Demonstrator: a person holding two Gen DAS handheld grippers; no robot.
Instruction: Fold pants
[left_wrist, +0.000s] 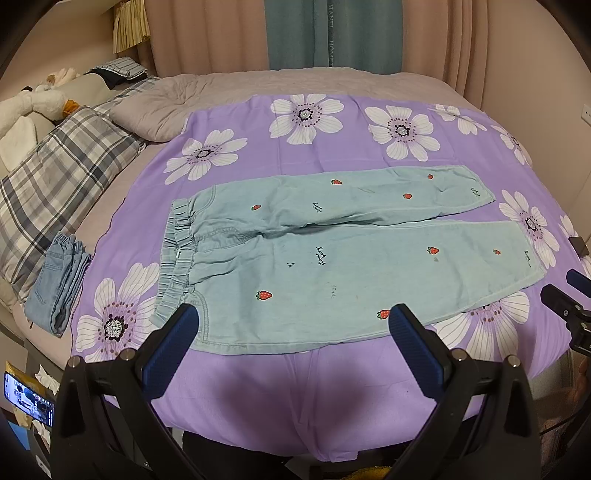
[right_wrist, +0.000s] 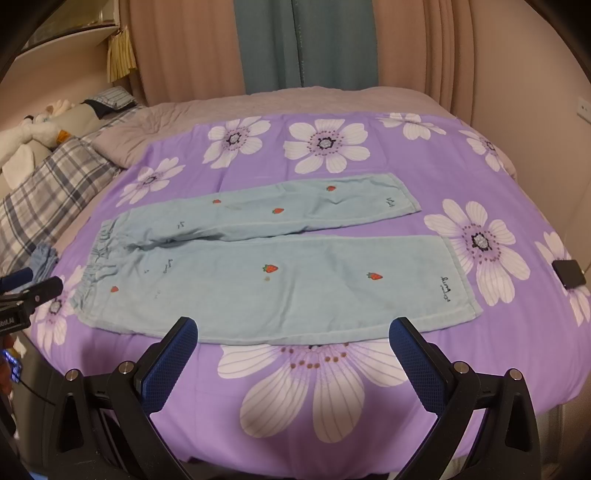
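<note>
My left gripper (left_wrist: 291, 325) hangs with its jaws spread wide and nothing between them, its blue-padded fingers (left_wrist: 168, 347) framing the near hem side of the pants (left_wrist: 332, 266) from just above the bed's front edge; my right gripper (right_wrist: 293, 339) is likewise spread and empty, poised over a big white flower printed on the purple sheet (right_wrist: 369, 424). Just beyond both sets of fingertips, at 12 o'clock, the pale blue pants lie flat and unfolded on the sheet, dotted with small red strawberries, the elastic waistband (left_wrist: 177, 251) toward 9 o'clock and the two leg cuffs toward 3 o'clock, the legs lying side by side with a narrow gap opening between them toward the cuffs. In the right view a small dark object (right_wrist: 570, 273) (I cannot tell what it is) rests on the sheet at 3 o'clock, apart from the cuffs. At 9 o'clock in the left view a folded pair of blue jeans (left_wrist: 61, 284) sits beside the sheet's edge, touching a plaid pillow (left_wrist: 62, 177). Farther off at 11 o'clock lie a grey pillow (left_wrist: 155, 110) and white plush toys (left_wrist: 40, 103), and at 12 o'clock pink and teal curtains (left_wrist: 299, 33) hang behind the bed.
</note>
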